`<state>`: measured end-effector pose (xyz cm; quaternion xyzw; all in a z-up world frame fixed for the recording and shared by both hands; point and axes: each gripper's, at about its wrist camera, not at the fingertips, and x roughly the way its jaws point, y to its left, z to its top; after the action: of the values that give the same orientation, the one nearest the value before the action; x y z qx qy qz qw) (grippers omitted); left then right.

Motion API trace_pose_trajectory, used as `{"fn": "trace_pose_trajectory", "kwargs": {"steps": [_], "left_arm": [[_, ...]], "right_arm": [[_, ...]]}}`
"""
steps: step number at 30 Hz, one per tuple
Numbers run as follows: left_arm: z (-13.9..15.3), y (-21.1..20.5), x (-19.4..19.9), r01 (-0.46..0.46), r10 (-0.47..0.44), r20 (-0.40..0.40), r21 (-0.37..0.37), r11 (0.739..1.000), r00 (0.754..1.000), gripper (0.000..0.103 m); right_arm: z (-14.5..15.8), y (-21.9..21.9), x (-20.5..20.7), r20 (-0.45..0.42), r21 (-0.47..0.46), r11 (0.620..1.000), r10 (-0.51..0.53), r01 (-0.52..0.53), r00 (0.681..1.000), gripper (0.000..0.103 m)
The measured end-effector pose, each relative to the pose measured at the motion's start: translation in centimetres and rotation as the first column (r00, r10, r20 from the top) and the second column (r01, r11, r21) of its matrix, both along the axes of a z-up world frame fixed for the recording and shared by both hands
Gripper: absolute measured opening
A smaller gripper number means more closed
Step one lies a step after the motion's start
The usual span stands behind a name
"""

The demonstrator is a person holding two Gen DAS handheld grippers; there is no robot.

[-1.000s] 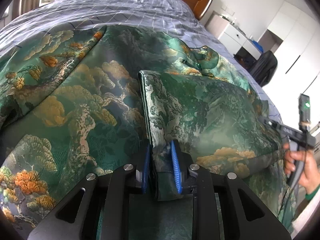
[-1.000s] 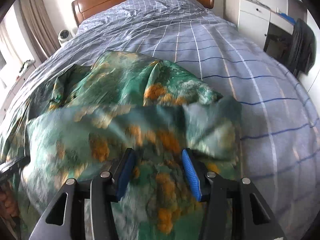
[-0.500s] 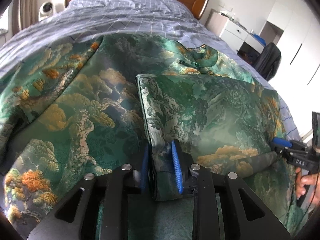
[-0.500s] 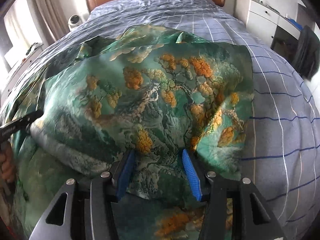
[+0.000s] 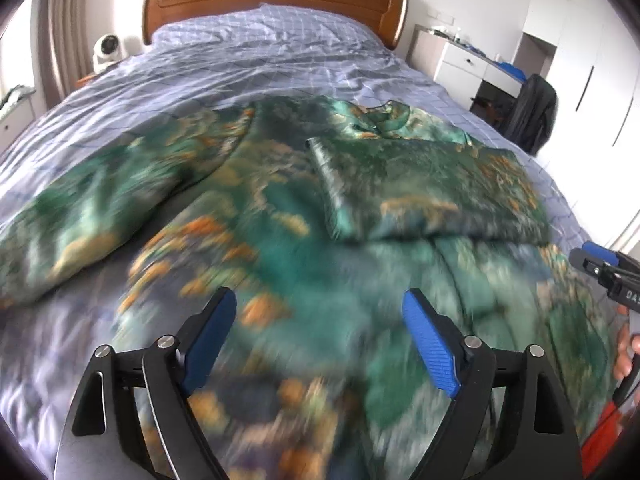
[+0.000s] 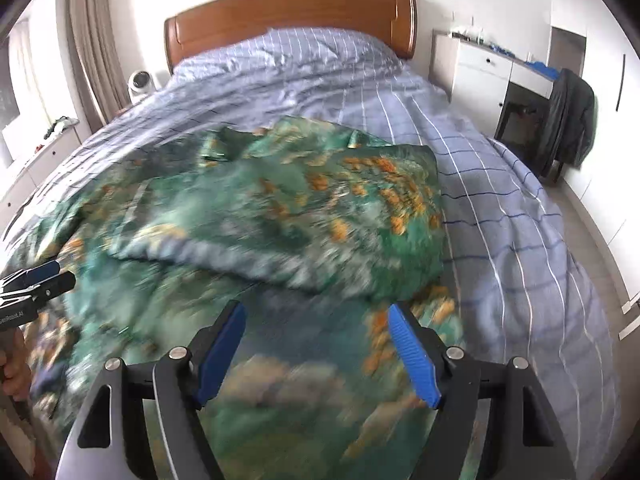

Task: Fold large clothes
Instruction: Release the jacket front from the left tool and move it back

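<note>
My left gripper (image 5: pixel 320 312) hangs over the green patterned garment (image 5: pixel 280 208), its jaws just opened wide with nothing pinched between them. My right gripper (image 6: pixel 316 320) has likewise just been spreading and grips nothing; the cloth lies below it, blurred. The garment is spread across the checked blue bedcover (image 6: pixel 500 184), one side folded over onto its middle as a flat panel (image 6: pixel 320 216). The collar points toward the wooden headboard (image 5: pixel 272 4).
</note>
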<state>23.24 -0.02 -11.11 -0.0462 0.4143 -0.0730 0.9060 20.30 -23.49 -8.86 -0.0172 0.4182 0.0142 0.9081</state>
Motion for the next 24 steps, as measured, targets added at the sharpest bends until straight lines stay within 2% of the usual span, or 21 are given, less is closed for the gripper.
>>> {"fn": "trace_pose_trajectory", "kwargs": {"steps": [4, 11, 15, 24], "left_arm": [[0.8, 1.7, -3.8, -0.026, 0.026, 0.006, 0.015, 1.000, 1.000, 0.089], [1.3, 4.7, -7.7, -0.075, 0.075, -0.004, -0.024, 0.997, 0.997, 0.091], [1.4, 5.8, -8.2, -0.113, 0.113, -0.009, -0.033, 0.993, 0.994, 0.091], [1.3, 7.6, -8.7, -0.162, 0.162, -0.012, -0.019, 0.987, 0.987, 0.091]], "right_arm": [[-0.3, 3.2, -4.5, 0.026, -0.014, 0.999, 0.050, -0.050, 0.998, 0.076], [-1.4, 7.5, -9.4, 0.021, -0.060, 0.982, 0.182, -0.180, 0.983, 0.076], [-0.9, 8.4, -10.6, 0.041, -0.075, 0.976, 0.209, -0.205, 0.977, 0.076], [-0.8, 8.4, -11.1, 0.050, -0.067, 0.978, 0.201, -0.197, 0.978, 0.076]]}}
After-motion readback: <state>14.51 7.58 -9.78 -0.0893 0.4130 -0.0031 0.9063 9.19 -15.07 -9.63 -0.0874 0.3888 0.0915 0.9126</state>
